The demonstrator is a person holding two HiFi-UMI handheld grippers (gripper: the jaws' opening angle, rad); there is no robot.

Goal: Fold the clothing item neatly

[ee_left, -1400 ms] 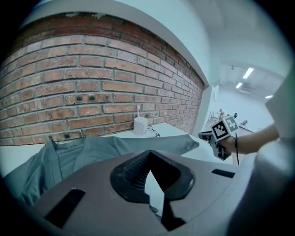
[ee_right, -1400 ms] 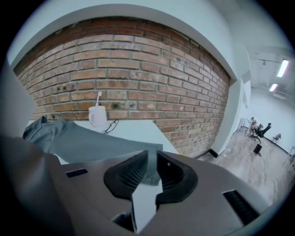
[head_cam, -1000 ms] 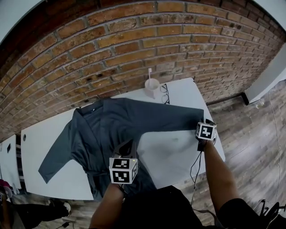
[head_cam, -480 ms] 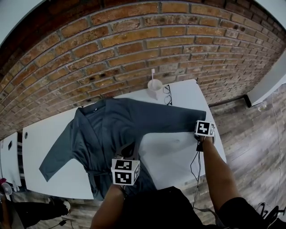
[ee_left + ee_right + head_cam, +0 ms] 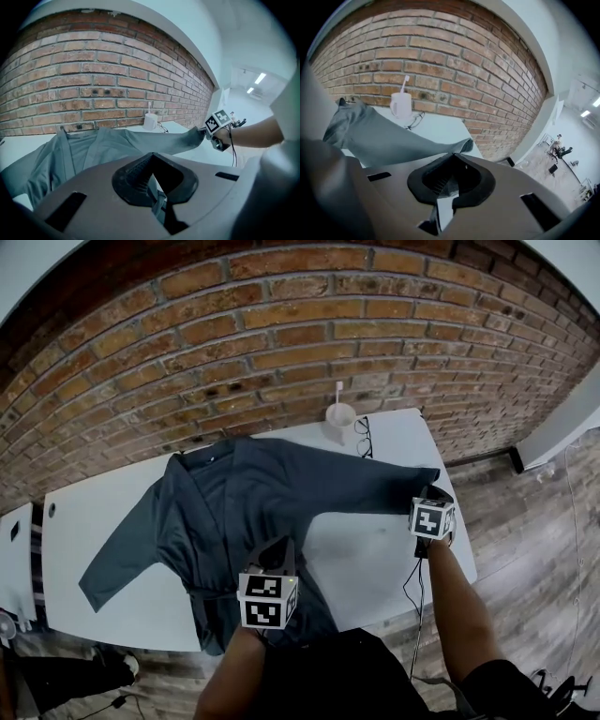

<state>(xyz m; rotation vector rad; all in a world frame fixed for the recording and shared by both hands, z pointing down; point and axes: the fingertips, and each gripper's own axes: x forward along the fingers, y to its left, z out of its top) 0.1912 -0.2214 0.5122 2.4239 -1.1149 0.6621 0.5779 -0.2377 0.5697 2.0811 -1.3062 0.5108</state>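
Two claws, one garment, one table. Entries for you, operator.

1. Garment [image 5: 239, 507]: dk grey long-sleeve top, spread open on the white table [image 5: 370, 563], mid-frame in the head view.
2. Left claw [image 5: 279, 547]: lower ctr of frame. Jaws fully together, nipping a fold of the front edge not far from the hem. Prob. reason: you anchor the body so it won't drag when the sleeve is pulled.
3. Right claw [image 5: 433, 491]: right of frame, at the cuff of the right-hand sleeve [image 5: 375, 488]. Jaws have just been closing and are now all but together, w/ thin cloth pinched between. Sleeve looks drawn straight, likely set to go across the body for a 1st fold.
4. Orientation: collar [image 5: 202, 457] points to the brick wall [image 5: 281, 324], upper frame; hem points to you, lower frame, reaching the near table edge. Body's long axis runs top to bottom, slightly tilted. One sleeve runs out right; the other sleeve [image 5: 117, 554] slants lower left.
5. Misc.: cup [image 5: 340, 415] and glasses [image 5: 364, 435] at the far edge, near the held sleeve but apart from it.
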